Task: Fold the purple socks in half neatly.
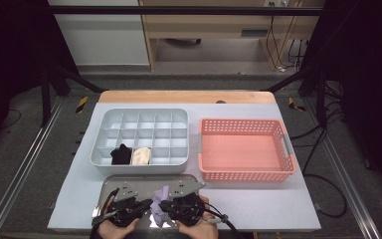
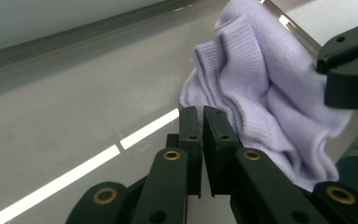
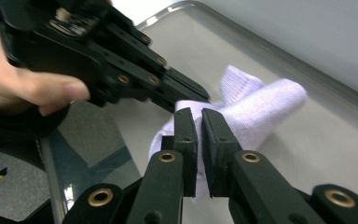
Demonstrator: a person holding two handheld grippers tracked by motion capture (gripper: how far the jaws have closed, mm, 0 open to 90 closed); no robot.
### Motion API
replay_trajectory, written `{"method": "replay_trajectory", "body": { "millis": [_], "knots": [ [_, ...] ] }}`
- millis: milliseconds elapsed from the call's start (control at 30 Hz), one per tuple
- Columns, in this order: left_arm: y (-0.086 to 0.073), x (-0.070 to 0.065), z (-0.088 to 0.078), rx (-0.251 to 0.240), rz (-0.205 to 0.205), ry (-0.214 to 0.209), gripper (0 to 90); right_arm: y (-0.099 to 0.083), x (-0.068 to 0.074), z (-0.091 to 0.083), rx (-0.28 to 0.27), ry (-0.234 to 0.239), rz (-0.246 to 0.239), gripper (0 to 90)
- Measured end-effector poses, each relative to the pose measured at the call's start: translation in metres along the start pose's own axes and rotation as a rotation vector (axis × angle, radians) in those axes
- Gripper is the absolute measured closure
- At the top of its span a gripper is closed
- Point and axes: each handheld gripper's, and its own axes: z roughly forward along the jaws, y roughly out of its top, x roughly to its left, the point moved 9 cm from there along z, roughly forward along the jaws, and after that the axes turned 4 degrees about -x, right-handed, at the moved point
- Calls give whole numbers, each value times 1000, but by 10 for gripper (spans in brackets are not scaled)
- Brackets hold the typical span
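Your two hands sit at the near edge of the table, each with a gripper. Between them lies a soft purple sock [image 1: 158, 208] on the shiny metal tray [image 1: 110, 181].

Your left gripper [image 2: 202, 114] has its jaws almost together, and they touch the edge of the sock. I cannot see cloth pinched between them, so it may have no real hold. Your right gripper [image 3: 199, 115] is closed too, and the sock lies right at its tips. It looks like it has a small pinch of cloth, but I cannot be sure.

I think you are folding or bunching the sock so it fits in the grey box with little rooms [image 1: 110, 117]. A black sock [image 1: 121, 155] and a cream sock [image 1: 142, 156] already sit in two rooms in the front row. The pink basket [image 1: 242, 175] to the right of the box has nothing in it.

To do this well, grab a thick part of the sock, not just the thin edge. If the left jaws hold nothing, open them, push in deeper, and squeeze again. Keep both grippers close together so the sock stays in a neat ball. Lift slowly so it does not slip out. Then aim for the free room just beside the cream sock.
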Motion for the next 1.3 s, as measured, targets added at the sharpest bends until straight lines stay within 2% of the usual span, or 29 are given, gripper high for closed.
{"method": "replay_trajectory", "body": {
  "millis": [267, 467, 500, 533, 667, 700, 733, 767, 800, 833, 933, 1000, 1067, 1133, 1200, 1300],
  "knots": [
    [0, -1, 1, 2, 8, -2, 864, -1, 9, 14, 19, 38, -25, 854],
    [1, 3, 0, -9, -4, -5, 856, -6, 11, 24, 45, 32, -32, 852],
    [6, 6, -4, -30, -18, -6, 837, -8, 11, 26, 46, 28, -38, 852],
    [6, 6, -4, -30, -18, -6, 833, -8, 11, 26, 46, 28, -38, 852],
    [21, 12, -15, -100, -25, -4, 801, -10, 9, 27, 42, 38, -30, 852],
    [32, 13, -21, -146, -23, 0, 753, -10, 9, 27, 43, 37, -28, 851],
    [32, 13, -21, -146, -23, 0, 720, -10, 9, 27, 43, 37, -28, 851],
    [43, 11, -23, -174, -8, 2, 685, -10, 9, 28, 42, 38, -30, 850],
    [43, 11, -23, -174, -8, 2, 652, -10, 9, 28, 40, 41, -29, 850],
    [48, 9, -23, -177, 7, -9, 652, -10, 9, 28, 40, 41, -29, 850],
    [57, -1, -20, -178, 47, -26, 561, -10, 9, 28, 32, 45, -25, 849],
    [59, -5, -14, -160, 75, -26, 541, -10, 9, 27, 31, 45, -23, 848],
    [59, -7, -6, -150, 82, -32, 516, -11, 9, 27, 30, 42, -19, 847],
    [55, -6, 0, -119, 99, -22, 502, -11, 9, 27, 27, 40, -23, 847],
    [52, -2, 3, -100, 97, -7, 489, -11, 9, 26, 26, 46, -23, 845],
    [48, 2, 2, -102, 86, 0, 490, -12, 9, 24, 27, 52, -23, 843]
  ]
}}
